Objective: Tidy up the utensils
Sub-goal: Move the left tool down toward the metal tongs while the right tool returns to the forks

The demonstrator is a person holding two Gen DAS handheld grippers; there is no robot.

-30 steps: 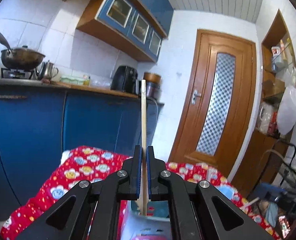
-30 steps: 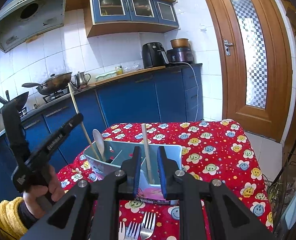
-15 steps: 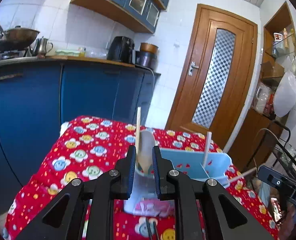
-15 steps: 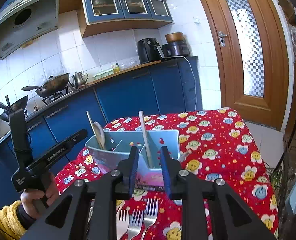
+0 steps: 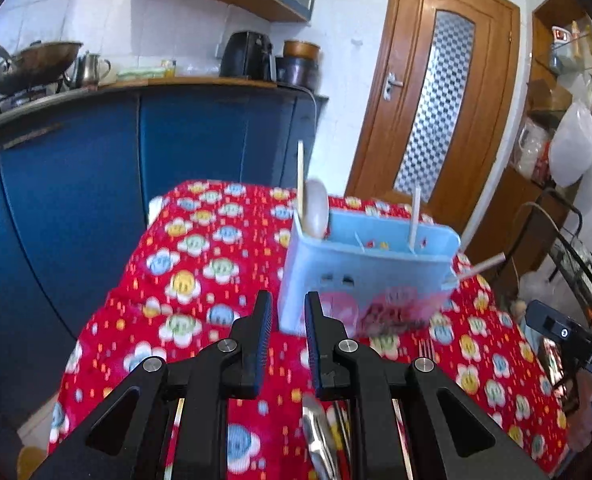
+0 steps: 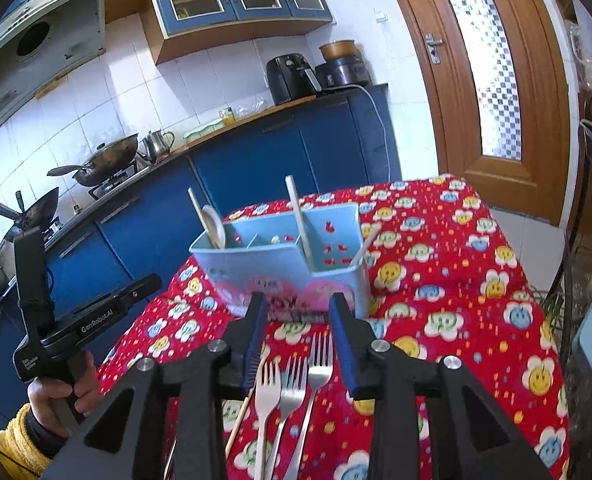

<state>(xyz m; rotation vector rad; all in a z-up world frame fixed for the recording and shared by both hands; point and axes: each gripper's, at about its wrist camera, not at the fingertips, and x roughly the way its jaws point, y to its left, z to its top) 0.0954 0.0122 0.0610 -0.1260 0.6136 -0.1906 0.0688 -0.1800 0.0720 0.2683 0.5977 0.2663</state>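
You hold a gripper in each hand over a worktop (image 6: 435, 240) covered with a red flowered cloth. A pale blue caddy (image 6: 284, 268) stands near the worktop's far edge. In it a spoon (image 6: 214, 232) and a chopstick (image 6: 196, 210) lean at the left end, and another chopstick (image 6: 299, 220) stands in the right compartment. Your left gripper (image 5: 287, 344) points at the caddy's near left corner, jaws slightly apart and empty. Your right gripper (image 6: 297, 340) hangs above three forks (image 6: 292, 376) lying near the worktop's near edge; its jaws are opening, with nothing clamped between them.
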